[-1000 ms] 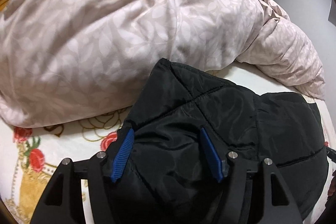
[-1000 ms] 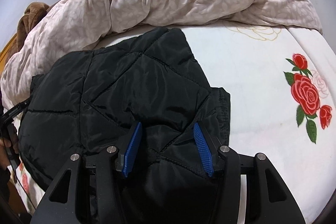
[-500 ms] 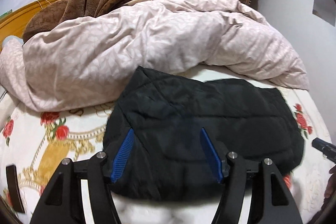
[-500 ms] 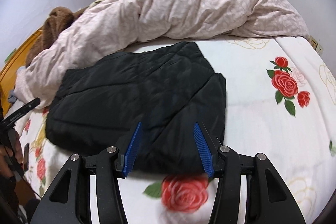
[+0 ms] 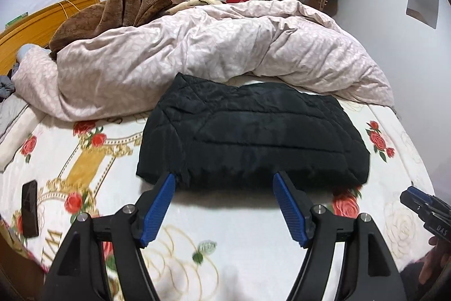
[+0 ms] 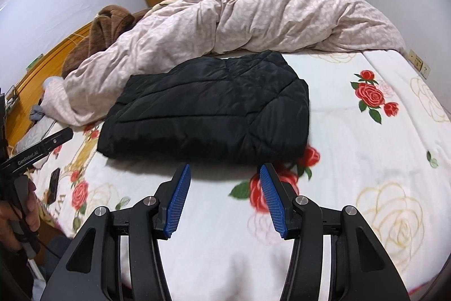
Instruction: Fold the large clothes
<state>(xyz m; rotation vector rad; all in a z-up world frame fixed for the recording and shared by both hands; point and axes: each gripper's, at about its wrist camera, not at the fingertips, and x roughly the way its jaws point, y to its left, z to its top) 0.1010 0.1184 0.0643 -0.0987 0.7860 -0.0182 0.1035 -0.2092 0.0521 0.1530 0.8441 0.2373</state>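
Jacket (image 5: 251, 131) lies folded into a flat black block on the bed sheet (image 5: 225, 239), just beside the heaped duvet (image 5: 197, 52). In your left view, the left gripper (image 5: 224, 205) hangs spread and empty, apparently clear of the near edge. A phone (image 5: 30, 208) shows only here. In your right view, the right gripper (image 6: 222, 193) is likewise spread, holding nothing; only this view shows the bare sheet to the right of the jacket.

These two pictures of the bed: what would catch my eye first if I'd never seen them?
Probably the black jacket, folded into a neat block in the middle of the rose-patterned bedsheet. Behind it a big pink duvet lies bunched across the bed, with a brown blanket heaped at its far left. In front, the left gripper and right gripper are both open and empty.
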